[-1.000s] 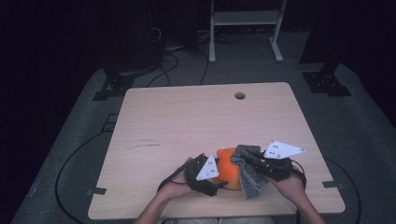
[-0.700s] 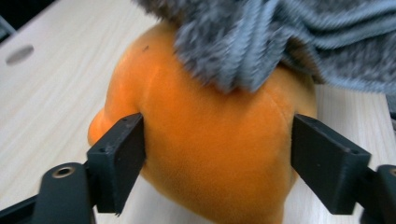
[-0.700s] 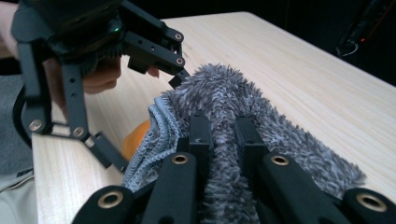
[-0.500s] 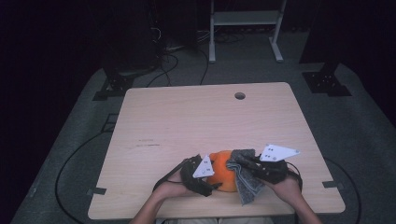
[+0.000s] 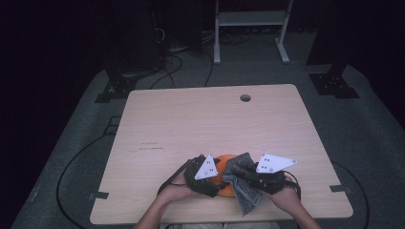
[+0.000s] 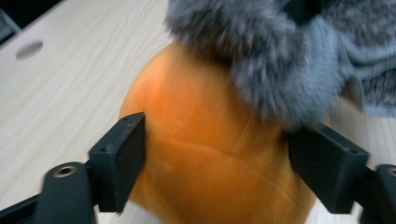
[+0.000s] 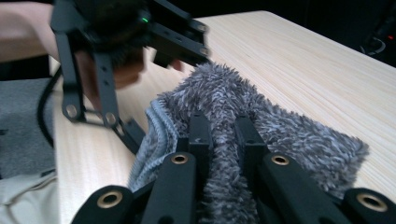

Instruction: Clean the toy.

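Dragged nearer the table's [image 5: 172, 119] front edge since a second ago: grey cloth [image 5: 241, 183], draped over orange ball [image 5: 225, 164]. Left gripper [image 6: 212, 161] view: jaws just closing, clamping the ball. Right gripper [image 7: 223, 135] view: pinched tight on cloth.

Your right gripper [image 5: 244, 172], pinching the grey cloth [image 5: 242, 183], has slid a little leftward and toward the table's [image 5: 200, 119] near edge, so the cloth now drapes further over the orange ball [image 5: 223, 164] and hides more of its right side. Your left gripper [image 5: 217, 179] has just been closing its jaws around the ball; the pads [image 6: 122, 161] sit against its two sides. The ball itself has shifted slightly toward the near edge with your hands.
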Available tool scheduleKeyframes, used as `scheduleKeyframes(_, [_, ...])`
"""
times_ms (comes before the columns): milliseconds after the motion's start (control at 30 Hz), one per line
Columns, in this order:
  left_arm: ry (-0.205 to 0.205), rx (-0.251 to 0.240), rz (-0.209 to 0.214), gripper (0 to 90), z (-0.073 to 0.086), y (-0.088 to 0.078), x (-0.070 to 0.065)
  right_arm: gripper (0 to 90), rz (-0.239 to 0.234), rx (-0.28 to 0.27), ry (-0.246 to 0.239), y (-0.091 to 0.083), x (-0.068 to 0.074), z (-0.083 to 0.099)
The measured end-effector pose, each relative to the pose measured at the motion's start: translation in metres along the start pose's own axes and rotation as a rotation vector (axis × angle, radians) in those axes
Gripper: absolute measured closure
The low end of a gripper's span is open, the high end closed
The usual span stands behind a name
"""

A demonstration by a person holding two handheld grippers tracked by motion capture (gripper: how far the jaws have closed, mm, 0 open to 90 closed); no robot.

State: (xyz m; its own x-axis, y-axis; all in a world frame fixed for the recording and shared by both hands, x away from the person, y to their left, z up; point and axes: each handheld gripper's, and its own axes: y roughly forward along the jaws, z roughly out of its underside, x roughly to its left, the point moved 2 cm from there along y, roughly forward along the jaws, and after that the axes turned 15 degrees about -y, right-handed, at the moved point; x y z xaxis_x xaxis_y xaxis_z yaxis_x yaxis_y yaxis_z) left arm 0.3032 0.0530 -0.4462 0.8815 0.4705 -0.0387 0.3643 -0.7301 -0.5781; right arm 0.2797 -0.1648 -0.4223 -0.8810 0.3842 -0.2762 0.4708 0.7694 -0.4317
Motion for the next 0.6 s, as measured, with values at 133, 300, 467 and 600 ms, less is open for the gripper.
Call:
scheduleKeyframes(133, [-0.055, 0.0, 0.0, 25.2, 0.006, -0.001, 0.009, 79.8, 0.047, 0.032, 0.061, -0.008, -0.015, 0.017])
scheduleKeyframes(300, [-0.072, 0.008, -0.005, 25.2, 0.008, -0.002, 0.014, 79.8, 0.066, 0.05, 0.124, -0.016, -0.023, 0.032])
scheduleKeyframes(467, [-0.104, 0.011, -0.001, 25.0, 0.011, -0.002, 0.018, 79.7, -0.02, -0.051, 0.098, -0.011, -0.005, 0.011])
scheduleKeyframes(600, [-0.115, 0.007, 0.01, 25.6, 0.013, -0.004, 0.02, 79.7, -0.019, -0.017, 0.075, -0.005, -0.003, 0.015])
